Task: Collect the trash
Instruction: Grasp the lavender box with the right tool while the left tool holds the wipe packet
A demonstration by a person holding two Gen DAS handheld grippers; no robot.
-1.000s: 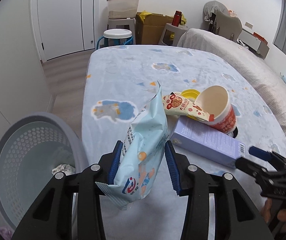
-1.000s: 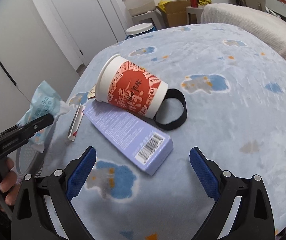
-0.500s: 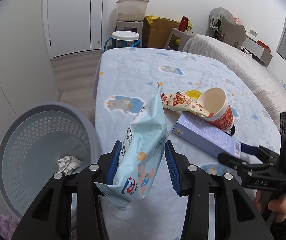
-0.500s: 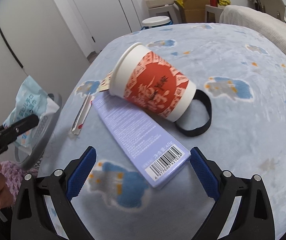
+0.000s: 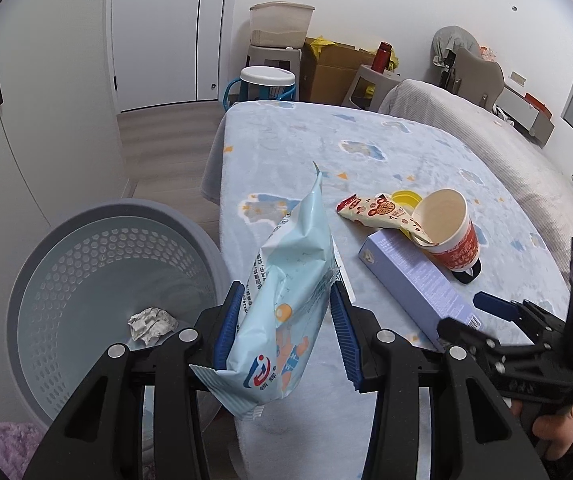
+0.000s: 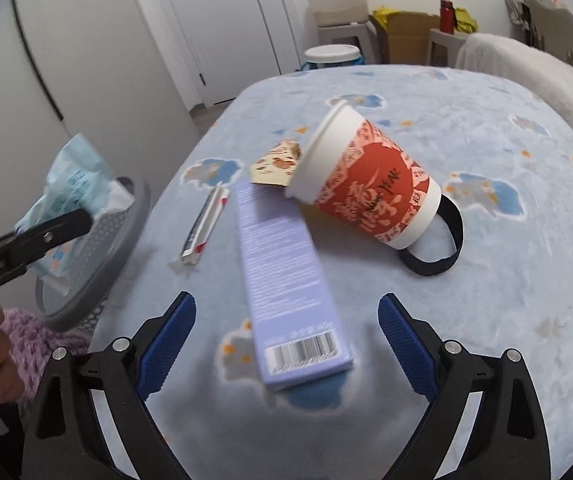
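Observation:
My left gripper is shut on a light blue snack bag, held up at the bed's edge beside the grey perforated bin. A crumpled paper ball lies inside the bin. My right gripper hangs over the near end of a lavender box; its jaws are closing, wide apart, the pads off the box. The box's barcode end lies between them. A red and white paper cup lies tipped on the box's far end. A small snack wrapper and a thin sachet lie nearby.
A black band sits under the cup's base, and a yellow lid lies behind the cup. The bed's blue blanket runs on to the right. A purple rug lies by the bin. Stools, boxes and a white bucket stand at the far wall.
The left gripper carried the bag left, bringing the bin further into its view. The right gripper moved in over the lavender box, and its jaws have narrowed slightly.

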